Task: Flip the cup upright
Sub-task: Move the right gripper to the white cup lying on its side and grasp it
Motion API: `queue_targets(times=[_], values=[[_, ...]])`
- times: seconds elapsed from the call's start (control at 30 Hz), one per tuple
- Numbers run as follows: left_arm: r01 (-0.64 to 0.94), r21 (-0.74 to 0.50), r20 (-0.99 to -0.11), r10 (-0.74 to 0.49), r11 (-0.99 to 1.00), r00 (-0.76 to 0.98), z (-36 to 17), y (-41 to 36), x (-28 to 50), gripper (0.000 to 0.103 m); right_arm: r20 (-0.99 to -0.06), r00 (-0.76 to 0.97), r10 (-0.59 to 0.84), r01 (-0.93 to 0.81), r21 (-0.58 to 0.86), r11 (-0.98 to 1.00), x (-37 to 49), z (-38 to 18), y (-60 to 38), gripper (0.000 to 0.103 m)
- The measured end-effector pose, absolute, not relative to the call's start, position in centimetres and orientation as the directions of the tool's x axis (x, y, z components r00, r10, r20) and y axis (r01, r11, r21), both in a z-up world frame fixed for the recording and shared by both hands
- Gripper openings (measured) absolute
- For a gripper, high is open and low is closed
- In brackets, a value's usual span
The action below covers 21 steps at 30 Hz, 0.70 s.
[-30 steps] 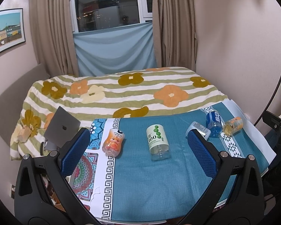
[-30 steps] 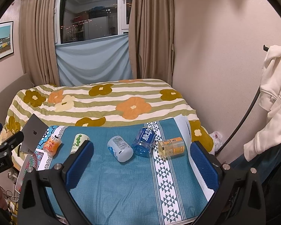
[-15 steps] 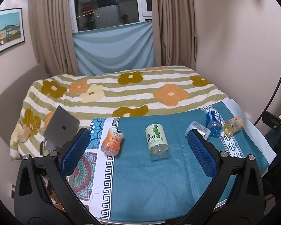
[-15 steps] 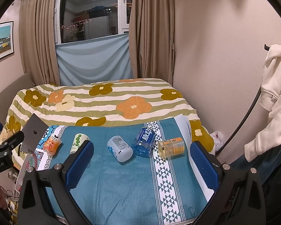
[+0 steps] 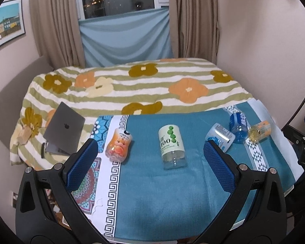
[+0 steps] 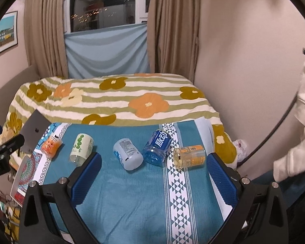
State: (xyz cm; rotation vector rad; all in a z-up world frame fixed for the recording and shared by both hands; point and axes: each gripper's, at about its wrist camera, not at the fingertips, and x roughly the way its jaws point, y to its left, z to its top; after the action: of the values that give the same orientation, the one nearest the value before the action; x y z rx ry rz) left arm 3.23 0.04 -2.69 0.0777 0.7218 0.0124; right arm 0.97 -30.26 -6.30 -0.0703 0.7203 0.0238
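Both cameras sit a little closer and lower over the table [image 6: 132, 213] than a second ago, and nothing on the cloth has shifted. Five cut-bottle cups lie on their sides in a loose row across the teal cloth, well apart from either gripper. From the person's left: an orange cartoon cup [image 5: 119, 145], a green-label cup [image 5: 171, 142] with its clear end toward the camera, a pale blue cup [image 6: 128, 154], a dark blue cup [image 6: 157, 147] and an amber cup [image 6: 190, 155]. The dark blue and amber ones lie just beside each other, possibly touching.

The left gripper [image 5: 150, 162] hangs with its jaws spread wide, framing the green-label cup, which looks like a line-up for a reach. The right gripper [image 6: 155, 174] is likewise spread wide and holds nothing; the pale blue, dark blue and amber cups fall between its pads. Which cup goes first cannot be told. A closed laptop [image 5: 65, 128] rests on the flowered bed [image 5: 132, 85] behind the table, out of the way.
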Motion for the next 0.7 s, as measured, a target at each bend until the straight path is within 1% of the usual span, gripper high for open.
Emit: queue_targets(times=[0.27,0.47,0.7], values=[[-0.006,0.092,-0.729,0.072,0.996,0.680,-6.7,0.5,6.7,0.103,-0.757,0.648,0.086,-0.205,-0.064,0.977,7.4,-10.6,-29.9,0.103],[-0.014,0.110,-0.771,0.094,0.994,0.630,-9.7,1.1,8.8,0.103,-0.822,0.558,0.116,-0.336,-0.096,0.937,12.0,-14.5,-28.4,0.103],[0.006,0.131,-0.812,0.104,0.991,0.574,-13.2,1.2,10.6,0.103,-0.889,0.435,0.142,-0.463,-0.086,0.882,15.9,-18.3,-26.4,0.102]])
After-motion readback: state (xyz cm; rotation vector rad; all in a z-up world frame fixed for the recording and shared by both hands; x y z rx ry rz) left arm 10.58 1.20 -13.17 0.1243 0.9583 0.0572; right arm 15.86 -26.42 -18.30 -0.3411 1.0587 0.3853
